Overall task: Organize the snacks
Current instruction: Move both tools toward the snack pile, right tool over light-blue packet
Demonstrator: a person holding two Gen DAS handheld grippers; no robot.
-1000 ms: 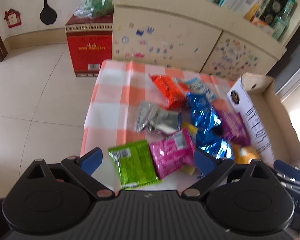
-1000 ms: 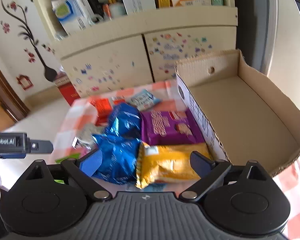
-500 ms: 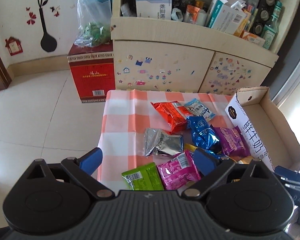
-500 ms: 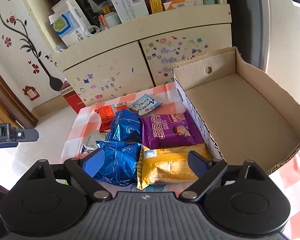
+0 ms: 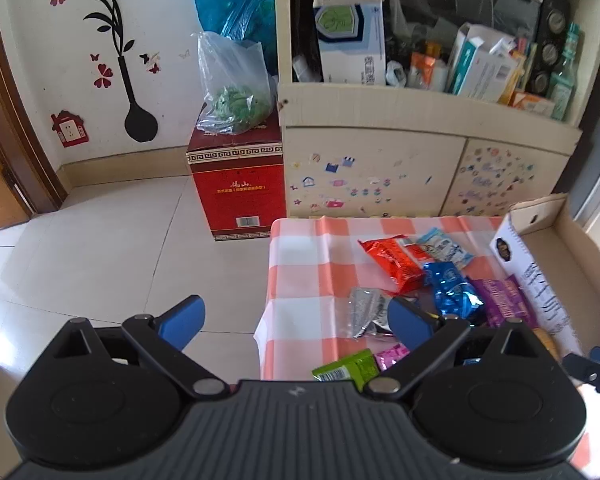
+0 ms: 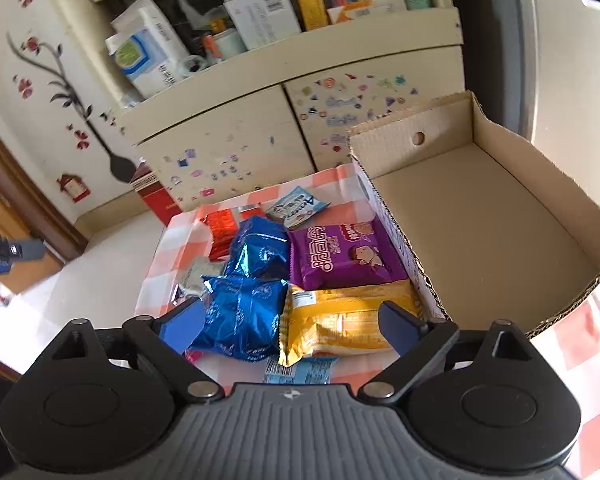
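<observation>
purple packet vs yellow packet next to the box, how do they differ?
The purple packet carries large white lettering and a cartoon figure; the yellow packet looks mostly plain with a small white label. The purple packet lies farther from the right gripper; the yellow packet sits between its open jaws. Both lie flat on the checked cloth, beside the cardboard box, which holds nothing.

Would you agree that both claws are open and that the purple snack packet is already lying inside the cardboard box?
Not quite. The purple snack packet lies on the checked tablecloth beside the cardboard box, not inside it; the right wrist view shows nothing in the box. Both the left claw and right claw are open.
</observation>
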